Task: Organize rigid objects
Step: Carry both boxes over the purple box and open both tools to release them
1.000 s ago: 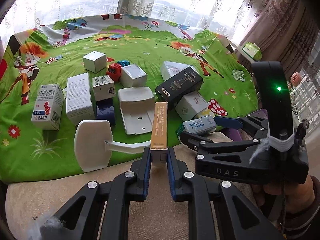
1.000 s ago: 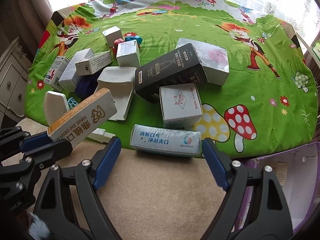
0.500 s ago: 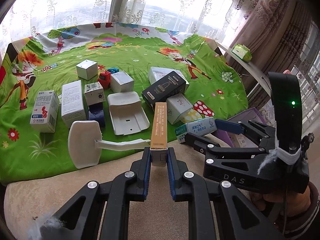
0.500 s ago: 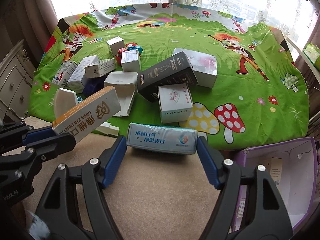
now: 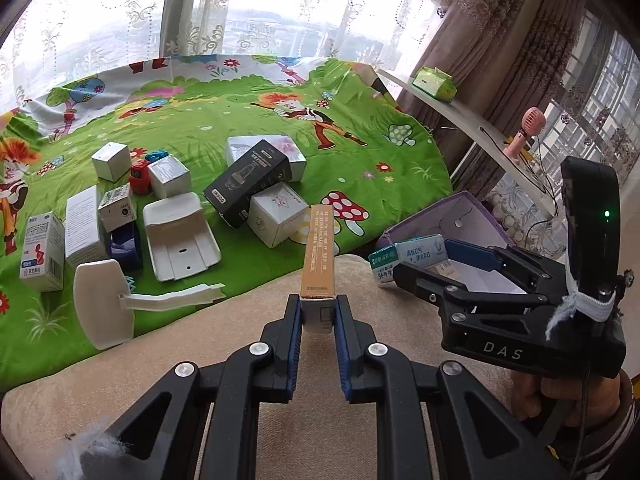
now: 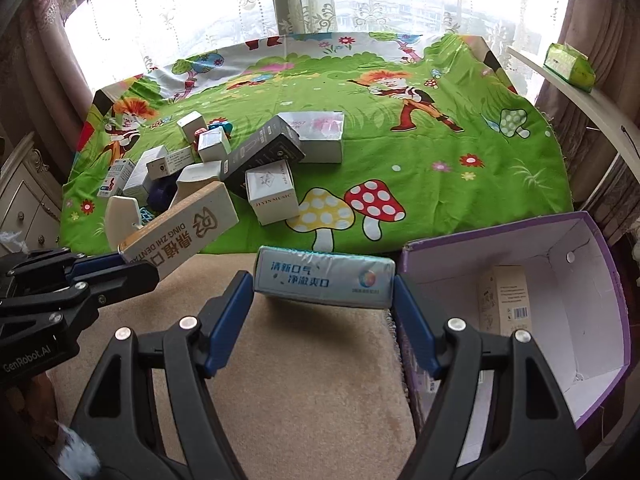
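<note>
My left gripper (image 5: 318, 312) is shut on the end of a long orange toothpaste box (image 5: 318, 254), held above the beige cushion; the box also shows in the right wrist view (image 6: 180, 228). My right gripper (image 6: 322, 292) is shut on a blue-and-white toothpaste box (image 6: 324, 280), gripped end to end, just left of an open purple box (image 6: 560, 280). In the left wrist view that gripper (image 5: 420, 254) holds its box (image 5: 408, 256) at the purple box's (image 5: 440, 212) near rim. Several boxes lie scattered on the green cartoon cloth (image 5: 360, 160).
A black box (image 5: 246, 180), a white cube box (image 5: 276, 214), a white plastic holder (image 5: 180, 236) and a white paddle-shaped piece (image 5: 104, 308) lie on the cloth. The purple box holds one carton (image 6: 504, 300). A shelf with a green pack (image 5: 434, 84) runs along the right.
Both grippers have pulled back and swung right with their boxes. The blue-and-white box has been lifted off the cloth edge toward the purple box, which has come into view.
</note>
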Demonstrator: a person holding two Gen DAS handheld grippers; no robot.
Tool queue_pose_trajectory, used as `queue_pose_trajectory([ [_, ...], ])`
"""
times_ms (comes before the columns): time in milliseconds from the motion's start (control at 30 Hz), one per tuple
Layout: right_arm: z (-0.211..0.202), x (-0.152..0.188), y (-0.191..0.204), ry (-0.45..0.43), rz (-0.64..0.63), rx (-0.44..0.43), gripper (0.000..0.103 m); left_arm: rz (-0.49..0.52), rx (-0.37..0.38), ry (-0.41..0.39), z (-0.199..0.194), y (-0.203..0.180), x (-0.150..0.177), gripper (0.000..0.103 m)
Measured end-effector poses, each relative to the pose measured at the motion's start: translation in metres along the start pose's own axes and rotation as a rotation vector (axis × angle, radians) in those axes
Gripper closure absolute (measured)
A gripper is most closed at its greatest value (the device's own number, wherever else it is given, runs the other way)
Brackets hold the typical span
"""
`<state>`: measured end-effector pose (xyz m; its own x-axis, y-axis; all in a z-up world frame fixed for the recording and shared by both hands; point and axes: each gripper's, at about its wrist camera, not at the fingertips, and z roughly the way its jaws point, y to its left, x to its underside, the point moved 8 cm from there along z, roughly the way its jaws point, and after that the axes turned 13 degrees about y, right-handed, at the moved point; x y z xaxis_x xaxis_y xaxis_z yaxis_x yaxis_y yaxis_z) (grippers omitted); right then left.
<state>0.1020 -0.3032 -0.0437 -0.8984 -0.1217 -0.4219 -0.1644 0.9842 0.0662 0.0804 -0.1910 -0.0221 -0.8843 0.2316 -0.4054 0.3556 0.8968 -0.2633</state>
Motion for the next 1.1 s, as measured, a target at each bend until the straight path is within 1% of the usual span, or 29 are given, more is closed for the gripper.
queue_pose_trajectory([
  [467, -0.019, 0.025, -0.092, -0.013, 0.163, 0.090, 0.028, 0.144, 0.060, 0.059, 0.024, -0.067, -0.011, 0.086],
  [633, -0.029, 0.029, -0.115, -0.028, 0.201, 0.130, 0.028, 0.184, 0.089, 0.077, 0.032, -0.089, -0.015, 0.086],
  [833, -0.036, 0.031, -0.131, -0.040, 0.237, 0.146, 0.028, 0.218, 0.143, 0.106, 0.042, -0.109, -0.019, 0.086],
  [900, -0.036, 0.031, -0.134, -0.041, 0.244, 0.153, 0.028, 0.211, 0.145, 0.118, 0.045, -0.111, -0.020, 0.084],
  [1000, -0.037, 0.032, -0.137, -0.041, 0.254, 0.166, 0.027, 0.193, 0.148, 0.117, 0.044, -0.107, -0.020, 0.076],
  [1067, -0.036, 0.031, -0.137, -0.042, 0.253, 0.173, 0.020, 0.178, 0.153, 0.106, 0.042, -0.104, -0.021, 0.063],
  [1100, -0.035, 0.031, -0.137, -0.042, 0.253, 0.175, 0.019, 0.172, 0.149, 0.097, 0.040, -0.103, -0.022, 0.059],
])
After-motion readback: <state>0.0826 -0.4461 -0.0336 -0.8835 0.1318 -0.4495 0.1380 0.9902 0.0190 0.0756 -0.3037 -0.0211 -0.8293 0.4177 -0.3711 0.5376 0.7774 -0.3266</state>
